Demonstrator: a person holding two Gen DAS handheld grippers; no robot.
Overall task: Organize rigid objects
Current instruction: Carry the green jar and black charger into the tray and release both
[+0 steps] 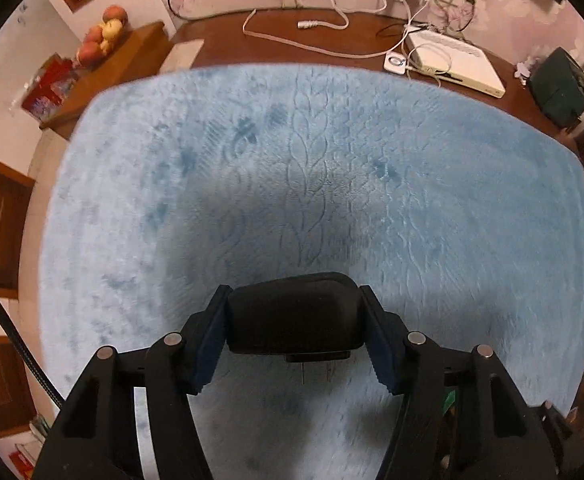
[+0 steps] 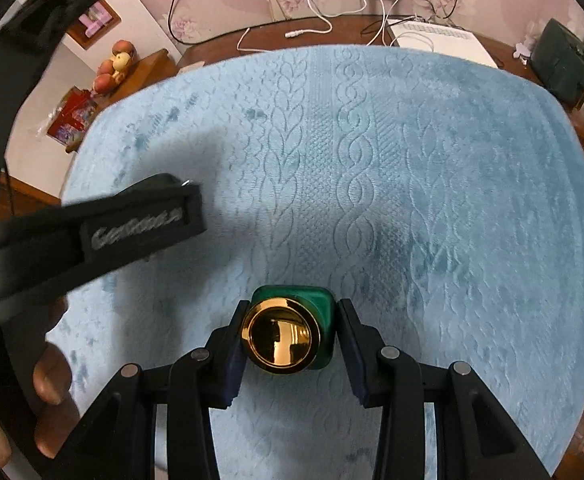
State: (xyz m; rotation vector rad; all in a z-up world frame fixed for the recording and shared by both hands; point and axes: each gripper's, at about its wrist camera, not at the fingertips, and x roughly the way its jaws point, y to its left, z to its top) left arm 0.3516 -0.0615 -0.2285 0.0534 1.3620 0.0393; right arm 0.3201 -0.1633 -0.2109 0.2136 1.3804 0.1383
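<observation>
My left gripper (image 1: 294,320) is shut on a black plug adapter (image 1: 296,314) with metal prongs pointing down, held above the light blue mat (image 1: 432,200). My right gripper (image 2: 289,334) is shut on a green bottle with a gold cap (image 2: 279,334), held above the same mat (image 2: 432,200). The left gripper's body (image 2: 103,224) and the hand holding it show at the left of the right wrist view.
The mat lies on a brown wooden table (image 1: 227,44). At the back are white cables (image 1: 312,46), a white box (image 1: 456,62) and a dark green bag (image 1: 560,88). Fruit (image 1: 101,36) sits on a side cabinet at the left.
</observation>
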